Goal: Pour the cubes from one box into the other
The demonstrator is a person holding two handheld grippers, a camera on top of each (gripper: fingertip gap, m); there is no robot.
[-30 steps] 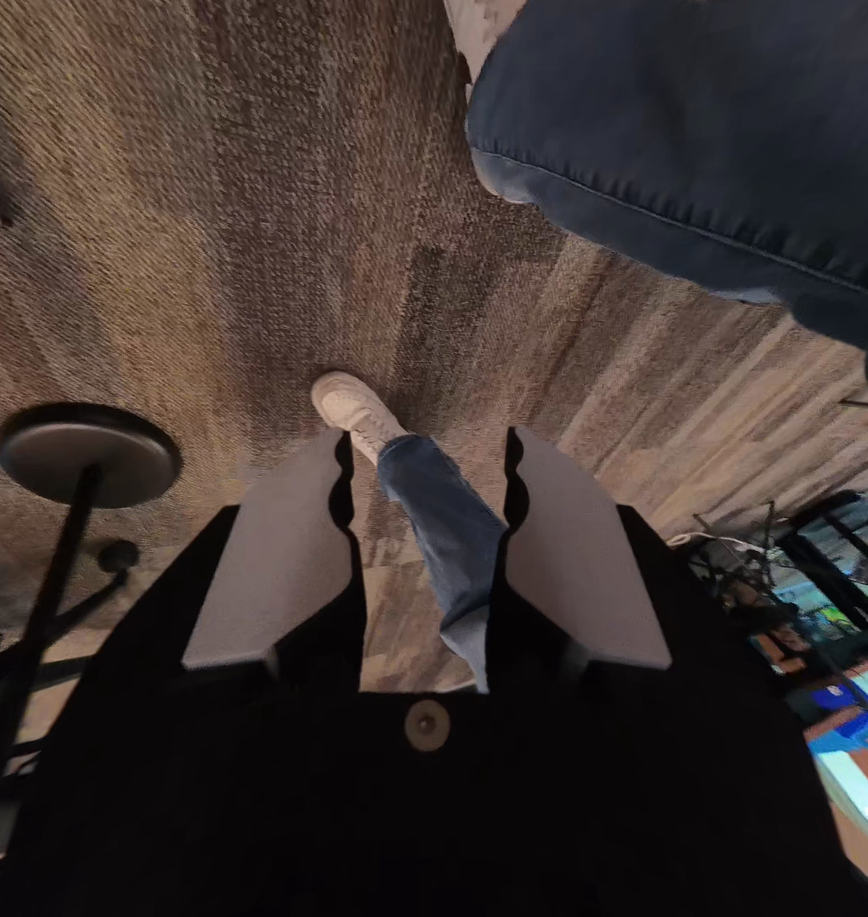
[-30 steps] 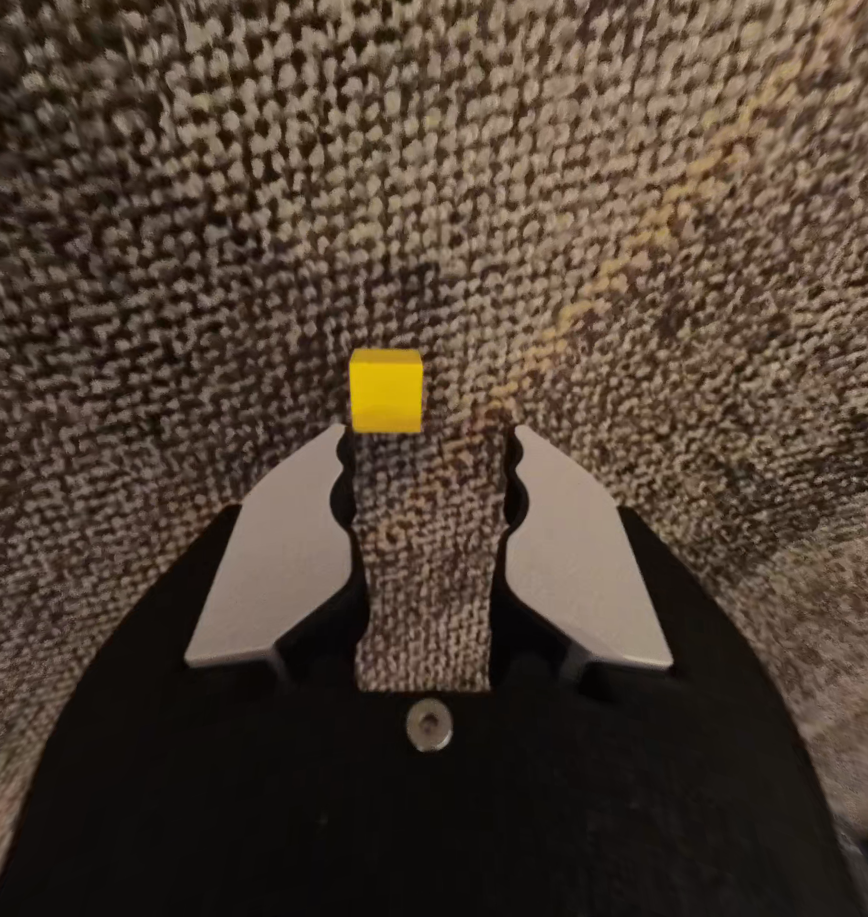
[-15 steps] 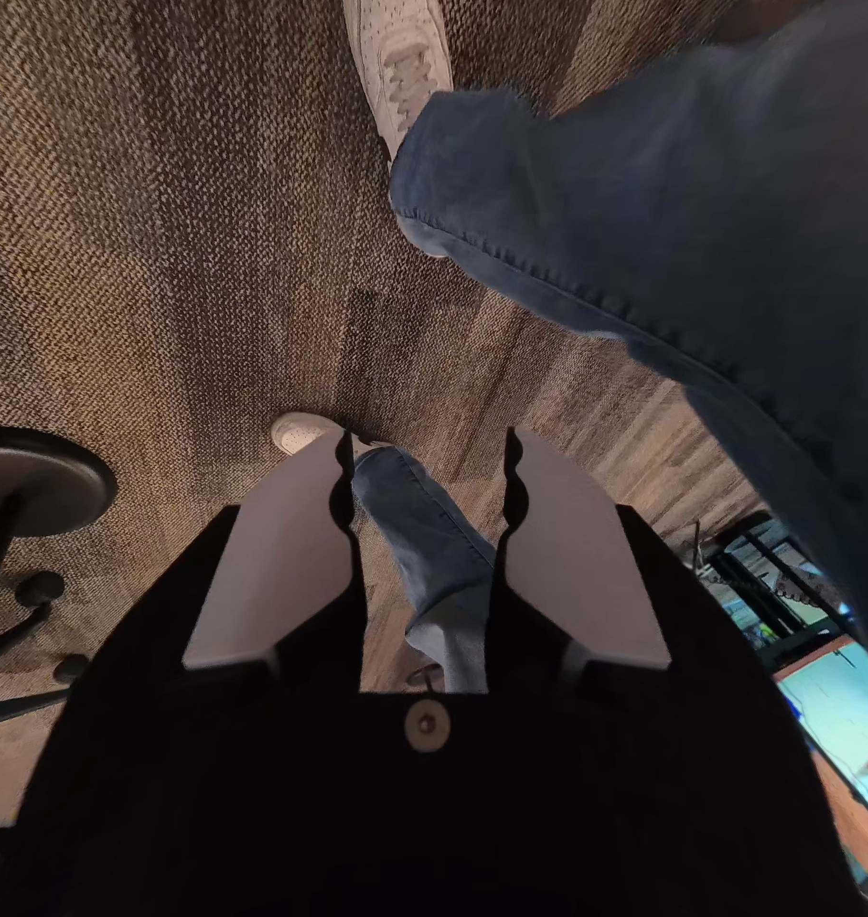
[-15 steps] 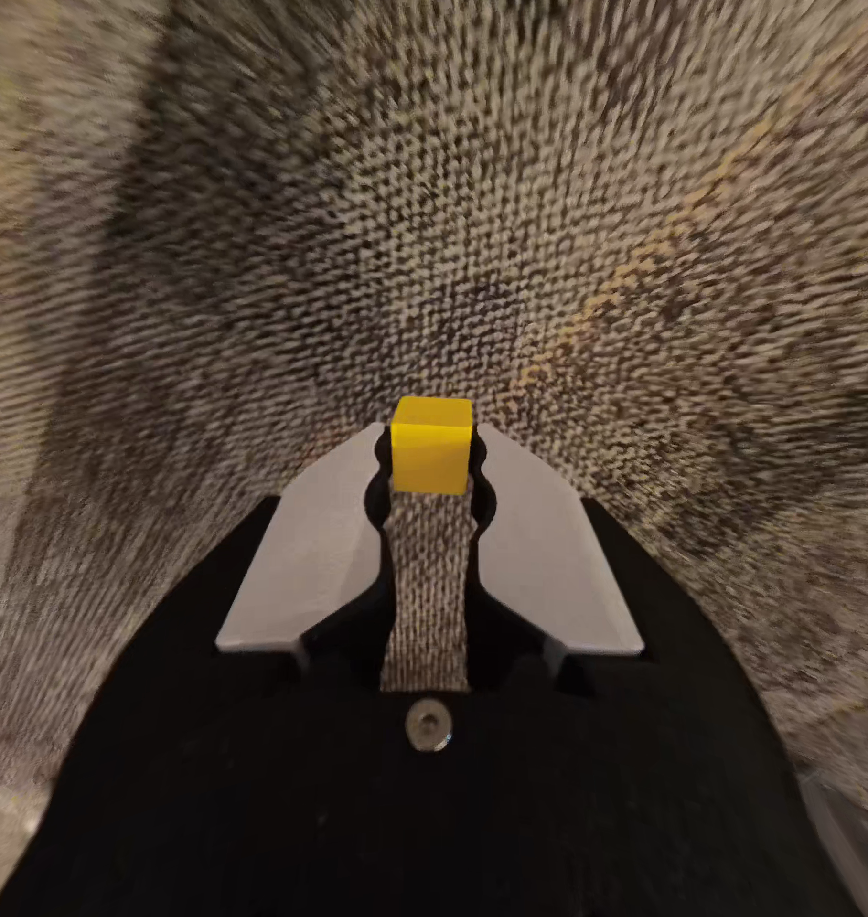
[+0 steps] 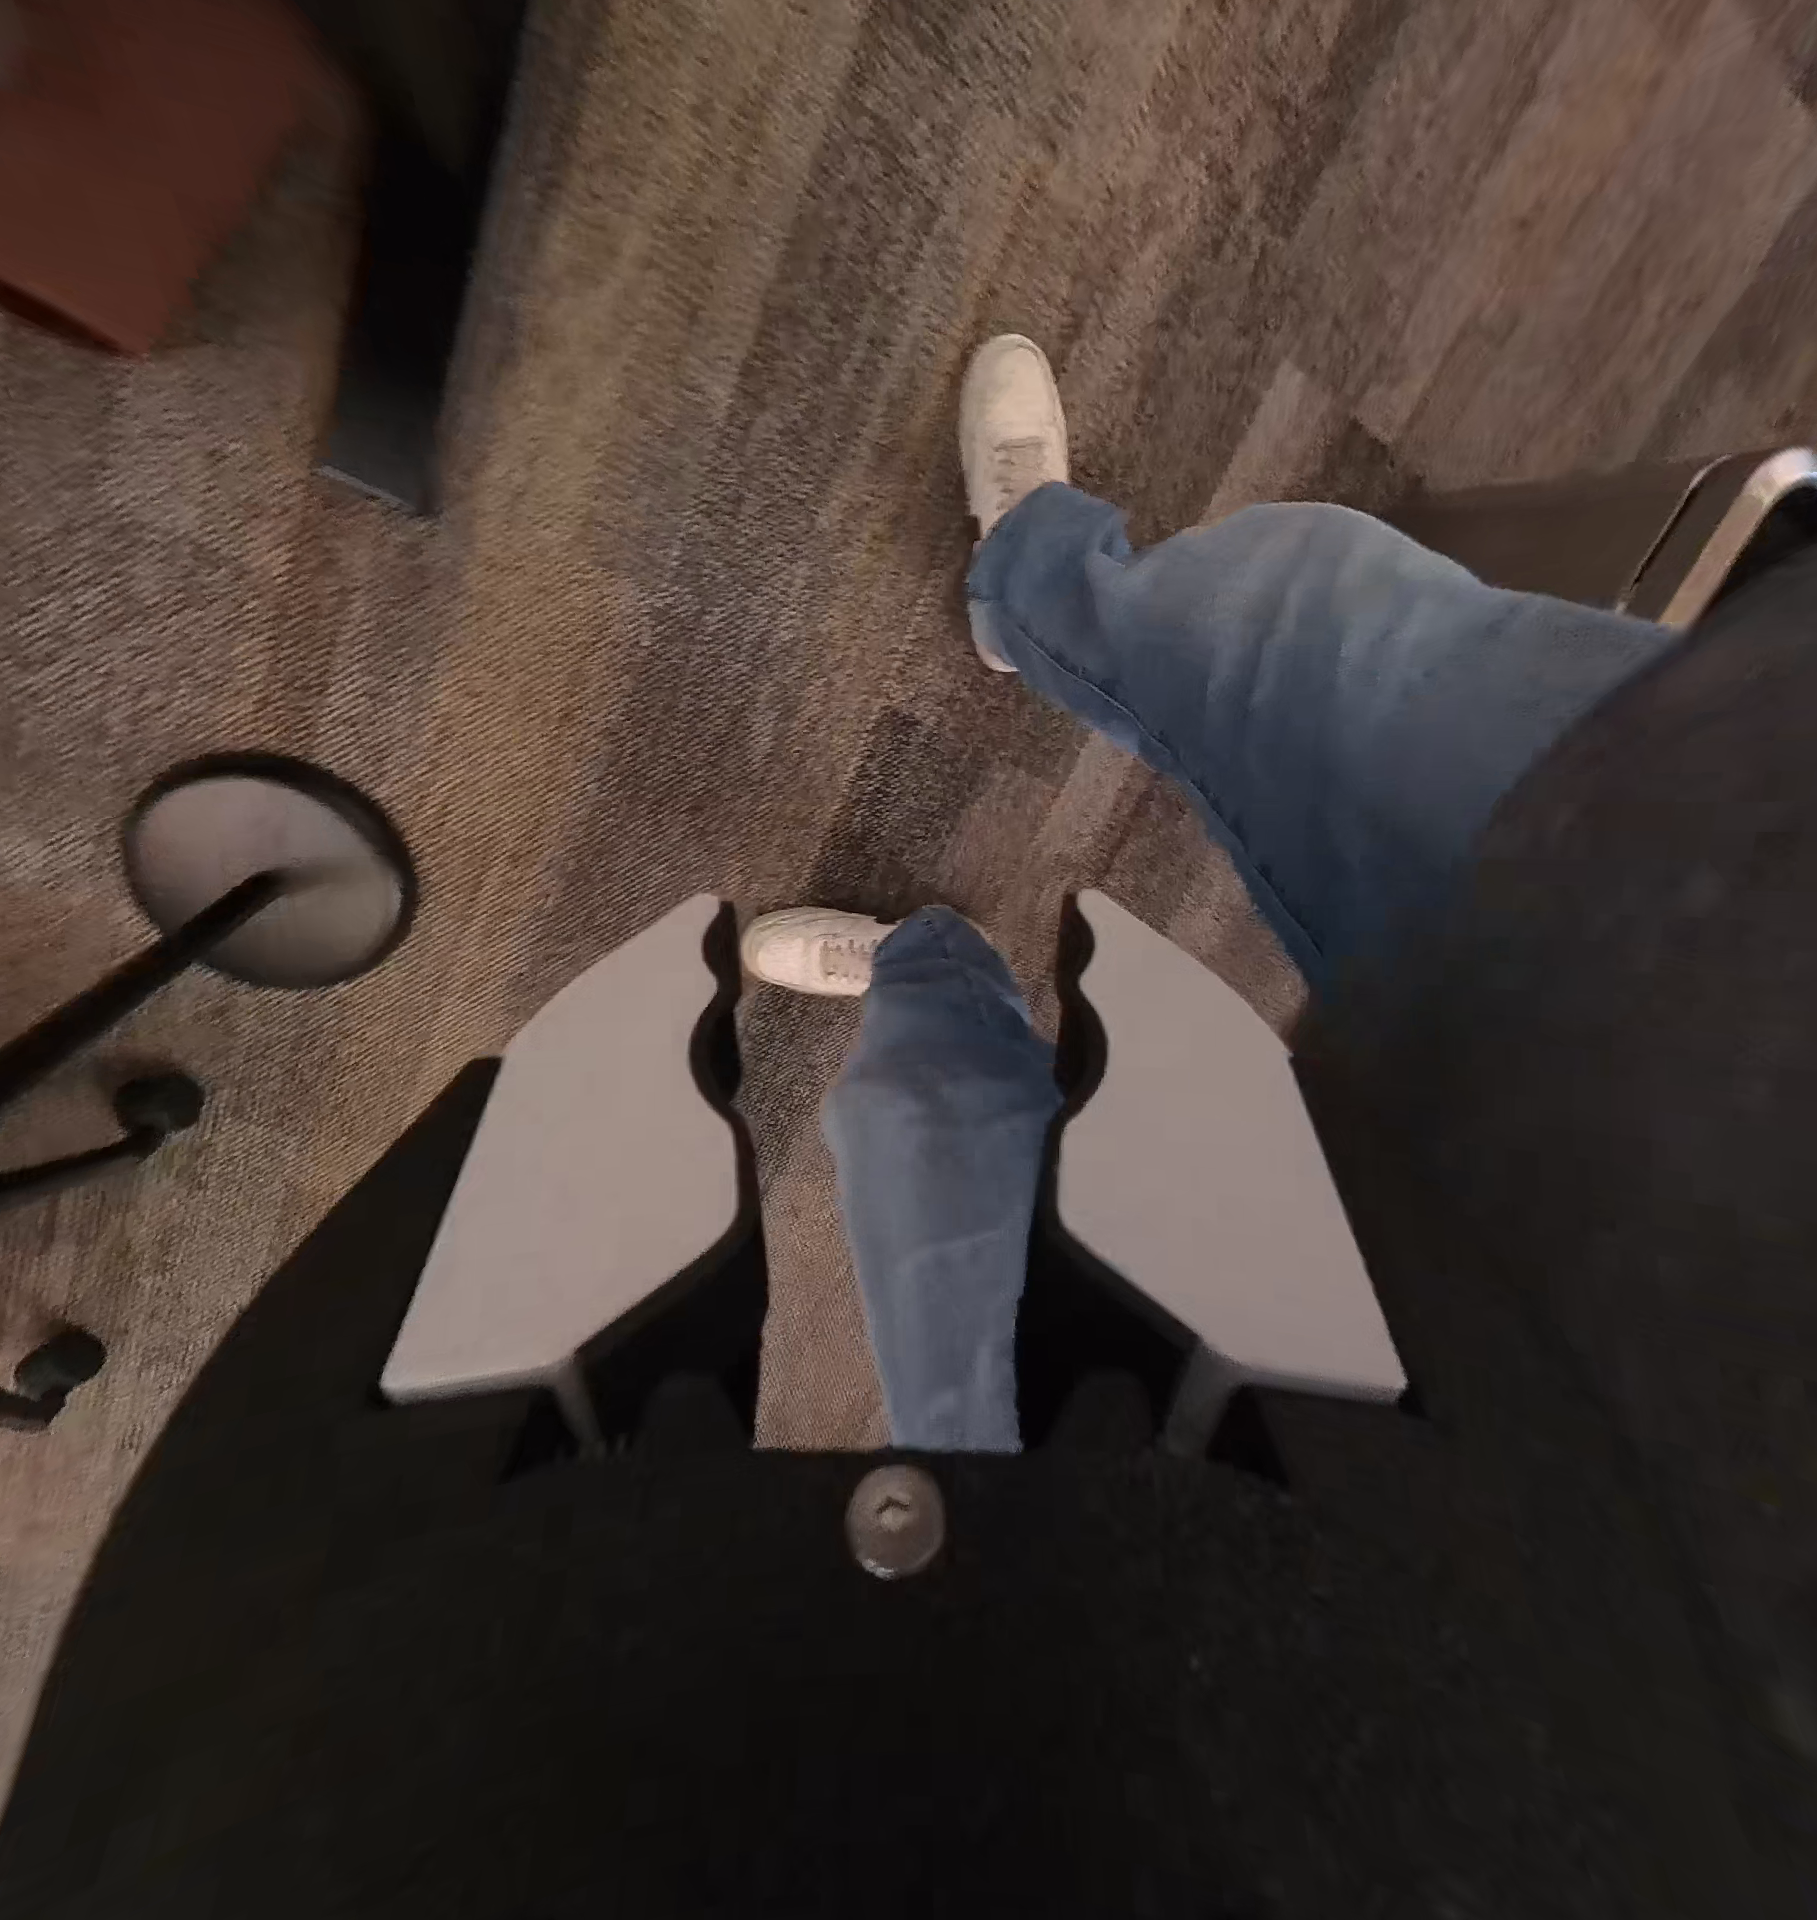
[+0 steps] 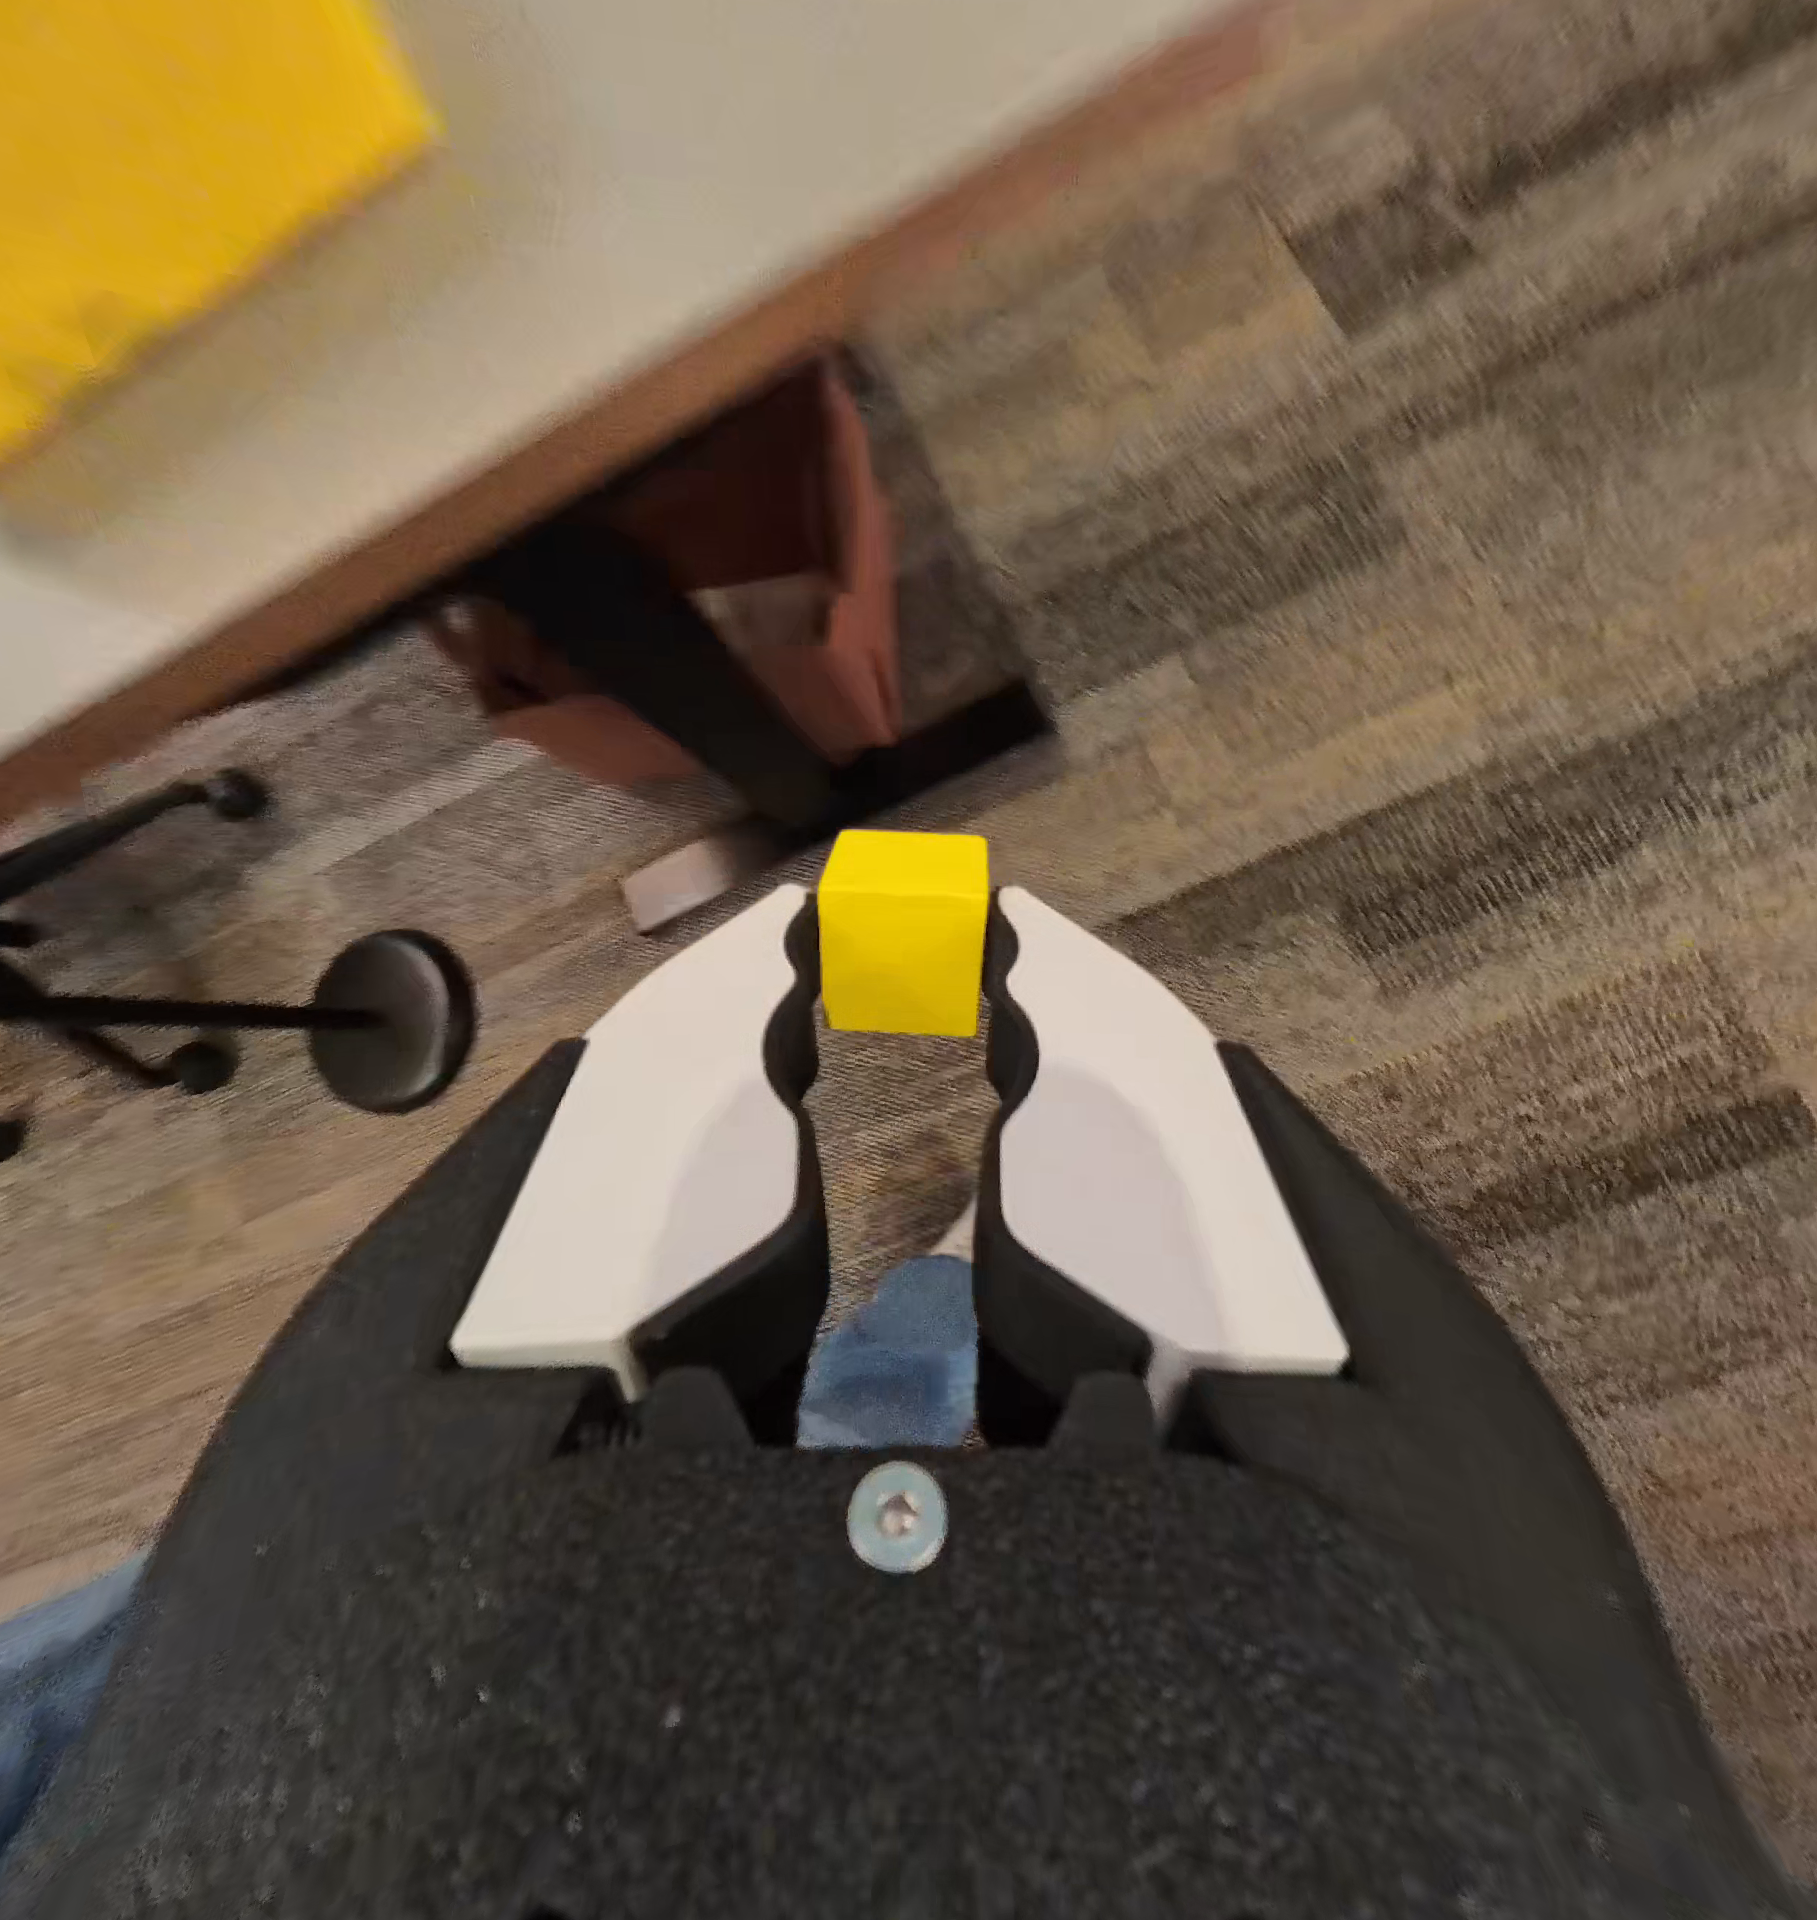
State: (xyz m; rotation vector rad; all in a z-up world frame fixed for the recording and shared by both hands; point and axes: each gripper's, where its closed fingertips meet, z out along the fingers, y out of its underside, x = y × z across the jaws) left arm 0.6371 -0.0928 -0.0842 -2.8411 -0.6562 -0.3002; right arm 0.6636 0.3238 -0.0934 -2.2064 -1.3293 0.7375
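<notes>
My right gripper point(image 6: 902, 920) is shut on a small yellow cube point(image 6: 902, 935), held at the fingertips high above the carpet. A blurred yellow box point(image 6: 125, 197) sits on the pale table top point(image 6: 675, 177) at the upper left of the right wrist view. My left gripper point(image 5: 893, 914) is open and empty, pointing down at the carpet, with the person's jeans leg point(image 5: 935, 1164) and white shoe point(image 5: 810, 951) showing between its fingers. No box shows in the left wrist view.
A black stand with a round base point(image 6: 390, 1023) and castor legs stands on the carpet; it also shows in the left wrist view point(image 5: 265, 873). A brown cardboard box point(image 6: 779, 582) sits under the table edge. The person's other leg point(image 5: 1278, 686) and a chrome chair frame point(image 5: 1735, 530) are at right.
My right gripper closed on the yellow cube and lifted it off the carpet, swinging up so the table and yellow box came into view. The left gripper rose, staying open.
</notes>
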